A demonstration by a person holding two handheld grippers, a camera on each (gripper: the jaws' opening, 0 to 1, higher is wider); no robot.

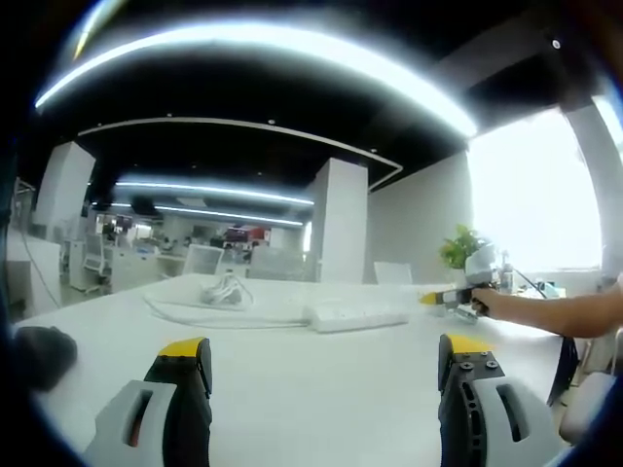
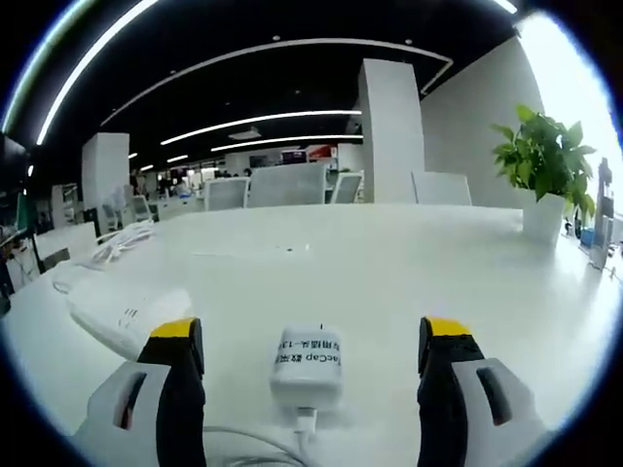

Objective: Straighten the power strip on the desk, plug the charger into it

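White desk spans an open office with ceiling light strips, a pillar and a plant at far right. Right gripper, jaws apart, brackets the charger lying untouched between them; the strip lies far across the desk from the left gripper, jaws also apart. Risk: closing off-centre may skid the smooth charger or snag its cable.

The right gripper stood wide open over the white desk, its jaws flanking a white charger lying flat, cable attached. The power strip lay toward the desk's left edge; a potted plant stood at the right edge.
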